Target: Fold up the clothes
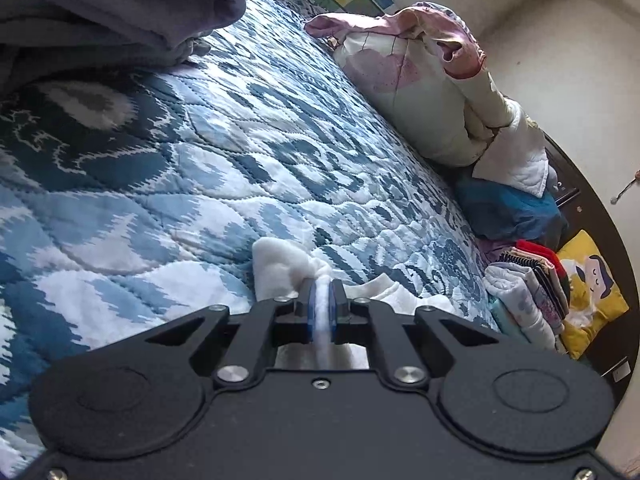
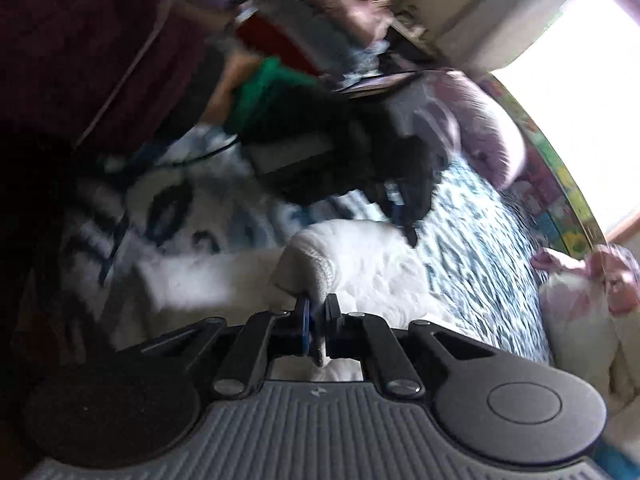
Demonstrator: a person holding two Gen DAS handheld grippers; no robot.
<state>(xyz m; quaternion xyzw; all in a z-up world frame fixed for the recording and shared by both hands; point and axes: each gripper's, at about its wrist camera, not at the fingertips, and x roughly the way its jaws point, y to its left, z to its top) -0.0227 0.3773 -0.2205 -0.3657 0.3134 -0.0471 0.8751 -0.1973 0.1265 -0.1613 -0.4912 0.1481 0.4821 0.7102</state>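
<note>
White garment (image 2: 372,268) lies bunched on the blue quilted bed (image 1: 200,152). My left claw (image 1: 321,300) is clamped on one edge of it; my right claw (image 2: 316,316) pinches another fold. Right view blurred.

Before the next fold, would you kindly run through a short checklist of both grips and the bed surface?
1. Left gripper shut on the white garment: ok.
2. Right gripper shut on the white garment's ribbed edge: ok.
3. Both grippers on the same garment: ok, the left one shows in the right wrist view.
4. Blue quilt ahead bare for laying down: ok.
5. Garment lying flat, without twists: cannot tell, the view is blurred.
</note>
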